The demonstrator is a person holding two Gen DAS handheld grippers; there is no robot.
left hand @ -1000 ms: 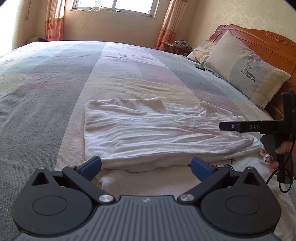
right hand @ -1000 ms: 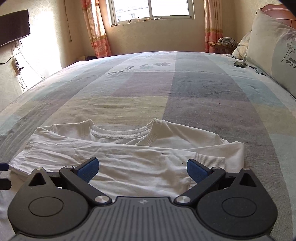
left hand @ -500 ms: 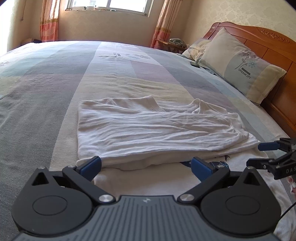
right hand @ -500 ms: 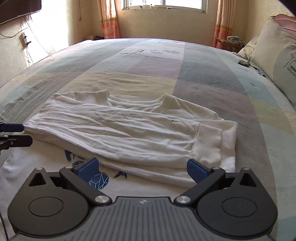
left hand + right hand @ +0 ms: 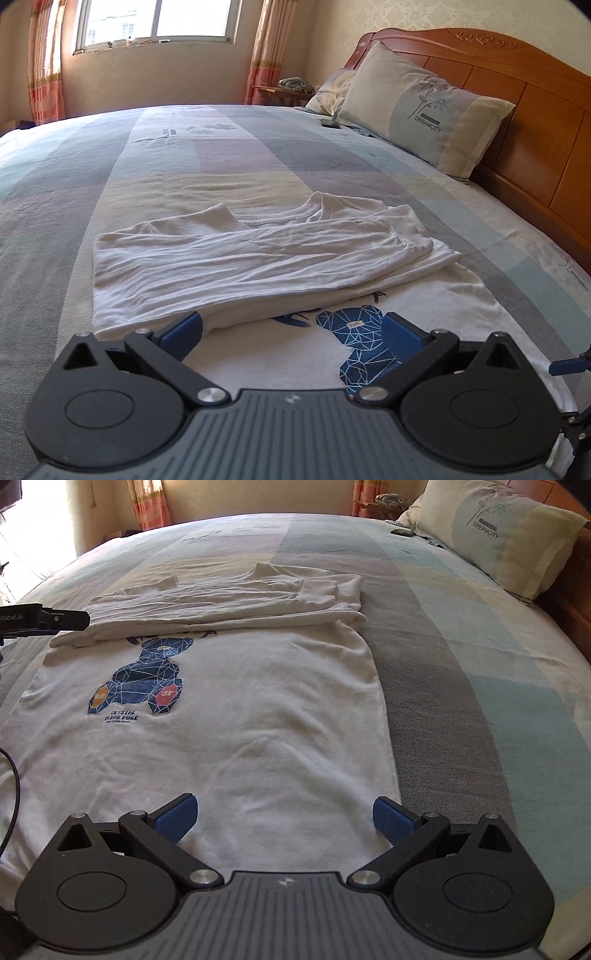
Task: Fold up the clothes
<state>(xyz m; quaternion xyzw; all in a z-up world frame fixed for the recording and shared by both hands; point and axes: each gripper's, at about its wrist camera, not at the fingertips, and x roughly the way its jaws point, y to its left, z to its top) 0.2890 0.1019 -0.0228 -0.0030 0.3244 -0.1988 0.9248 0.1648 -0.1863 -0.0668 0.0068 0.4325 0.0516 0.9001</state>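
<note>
Soft white cotton-like sweatshirt (image 5: 258, 709), creased, with a flat blue print. The bedspread (image 5: 443, 686) looks coarse, woven, matt. Glossy varnished wood on the headboard (image 5: 517, 96).

I count one white sweatshirt (image 5: 236, 738) spread near the foot-side edge of the bed (image 5: 229, 173), its two sleeves (image 5: 240, 266) folded across the chest, and one blue bear print (image 5: 142, 679) on its front. Two pillows (image 5: 421, 110) lean at the headboard (image 5: 517, 96) edge, with one small dark object (image 5: 330, 123) beside them. I see one window (image 5: 155, 20), two curtains (image 5: 262, 51), and my two grippers: left (image 5: 291, 336), right (image 5: 284, 818), both spread wide.
</note>
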